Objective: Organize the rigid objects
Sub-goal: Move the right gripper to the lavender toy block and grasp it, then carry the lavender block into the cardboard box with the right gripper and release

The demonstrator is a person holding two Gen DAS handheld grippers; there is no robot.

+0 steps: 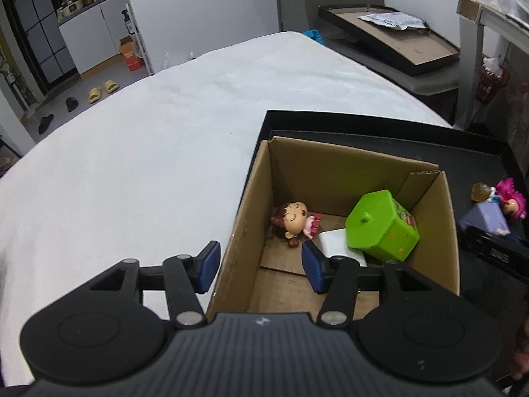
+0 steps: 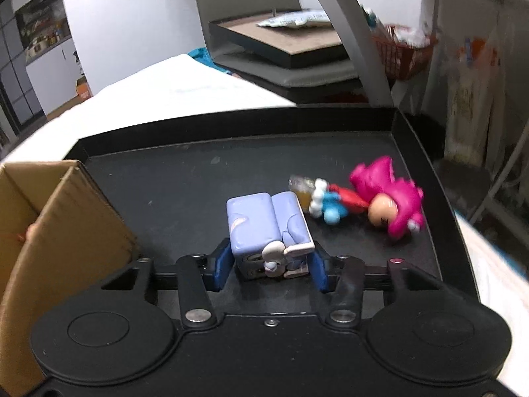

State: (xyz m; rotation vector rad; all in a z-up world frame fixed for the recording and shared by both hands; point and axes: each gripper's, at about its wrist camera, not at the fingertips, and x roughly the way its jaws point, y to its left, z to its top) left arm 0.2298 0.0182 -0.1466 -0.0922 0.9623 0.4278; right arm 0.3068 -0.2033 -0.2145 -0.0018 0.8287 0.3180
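Observation:
A cardboard box (image 1: pixel 251 198) stands on a black tray (image 1: pixel 330 120). Inside lie a brown-haired doll (image 1: pixel 294 220), a green lidded box (image 1: pixel 380 221) and a white block (image 1: pixel 337 243). My left gripper (image 1: pixel 261 266) is open and empty, straddling the box's near left wall. In the right wrist view my right gripper (image 2: pixel 269 269) is closed on a lavender blocky toy (image 2: pixel 264 221) resting on the tray (image 2: pixel 165 192). A pink-haired doll (image 2: pixel 380 201) lies just right of it. The lavender toy (image 1: pixel 486 218) and the pink doll (image 1: pixel 510 200) also show in the left view.
The tray sits on a white-covered table (image 1: pixel 148 139). The cardboard box (image 2: pixel 49 231) stands left of my right gripper. Beyond the table are a black-framed board (image 1: pixel 396 39), a red basket (image 2: pixel 403 56) and a metal chair frame (image 2: pixel 360 33).

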